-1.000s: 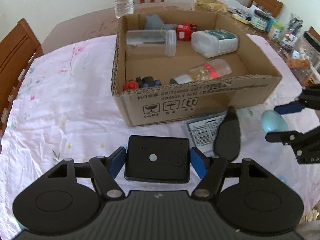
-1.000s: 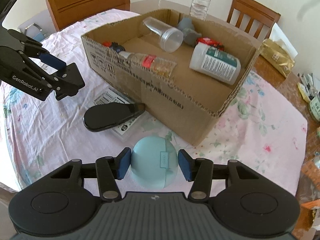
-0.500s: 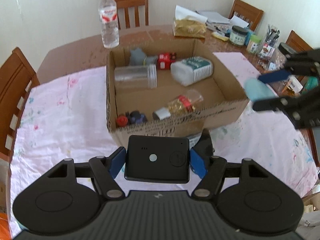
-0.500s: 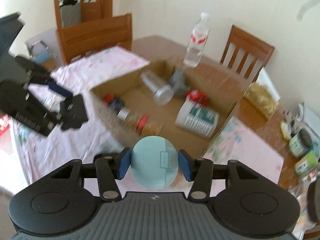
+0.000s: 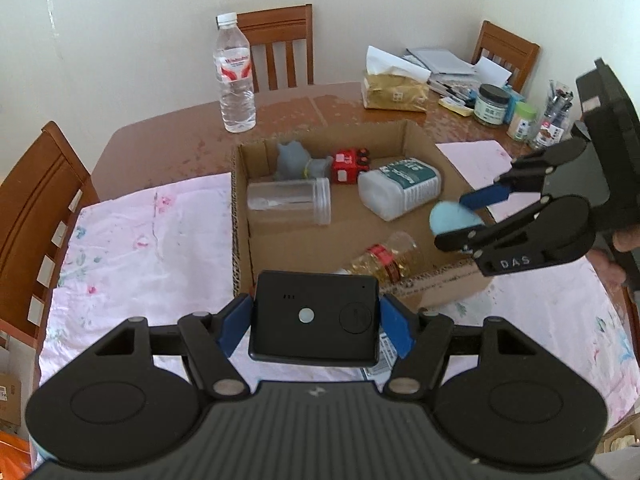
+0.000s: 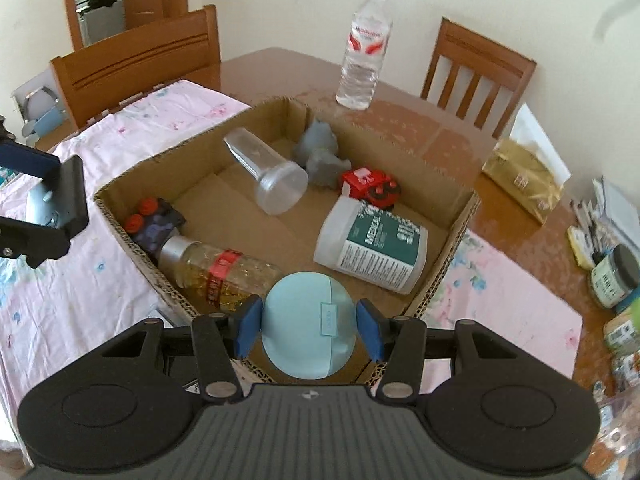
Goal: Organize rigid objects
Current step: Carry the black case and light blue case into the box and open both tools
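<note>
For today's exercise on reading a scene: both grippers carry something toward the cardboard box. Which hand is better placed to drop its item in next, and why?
Right. The right gripper has its blue round case over the cardboard box, and its jaws are opening. The left gripper holds the black device short of the box's near wall.

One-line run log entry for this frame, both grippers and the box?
left gripper: shut on black device | right gripper: jaws opening, pale blue case between fingers | over cardboard box

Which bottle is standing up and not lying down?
The clear water bottle with the red label, standing on the bare wooden table behind the cardboard box. The white bottle and golden bottle lie sideways inside the box.
</note>
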`<state>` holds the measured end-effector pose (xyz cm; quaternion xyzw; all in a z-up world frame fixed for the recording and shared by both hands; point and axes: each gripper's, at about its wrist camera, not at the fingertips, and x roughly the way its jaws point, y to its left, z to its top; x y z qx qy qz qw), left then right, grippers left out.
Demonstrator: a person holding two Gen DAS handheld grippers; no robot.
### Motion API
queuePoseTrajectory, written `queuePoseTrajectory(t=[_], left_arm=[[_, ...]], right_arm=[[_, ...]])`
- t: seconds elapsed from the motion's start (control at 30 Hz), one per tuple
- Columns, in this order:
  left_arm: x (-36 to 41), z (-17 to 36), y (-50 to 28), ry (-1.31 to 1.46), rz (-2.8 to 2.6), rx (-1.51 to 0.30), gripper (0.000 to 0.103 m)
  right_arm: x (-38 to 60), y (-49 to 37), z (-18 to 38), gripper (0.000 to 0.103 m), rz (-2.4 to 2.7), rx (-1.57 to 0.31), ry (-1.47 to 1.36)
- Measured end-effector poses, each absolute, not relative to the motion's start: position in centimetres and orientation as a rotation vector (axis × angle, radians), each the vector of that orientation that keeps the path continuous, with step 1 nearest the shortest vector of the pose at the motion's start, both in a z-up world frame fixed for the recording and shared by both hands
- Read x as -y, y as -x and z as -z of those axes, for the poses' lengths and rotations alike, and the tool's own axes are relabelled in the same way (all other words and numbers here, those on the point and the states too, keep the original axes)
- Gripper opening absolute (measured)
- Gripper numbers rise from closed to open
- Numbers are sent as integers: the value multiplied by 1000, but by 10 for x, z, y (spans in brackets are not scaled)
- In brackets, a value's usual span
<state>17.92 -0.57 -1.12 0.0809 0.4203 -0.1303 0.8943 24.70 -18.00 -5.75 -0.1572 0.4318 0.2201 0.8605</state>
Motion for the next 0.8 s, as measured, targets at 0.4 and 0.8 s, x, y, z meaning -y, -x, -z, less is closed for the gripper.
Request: queuePoseTrajectory(t=[0.4,0.8], left_arm=[[8,9,-211,-158,260,-850,69],[20,34,-268,-182,231,-865,69]], right_arm=[[181,-232,31,103,-372,-855,237],[197,-203,30,103,-280,-882,180]])
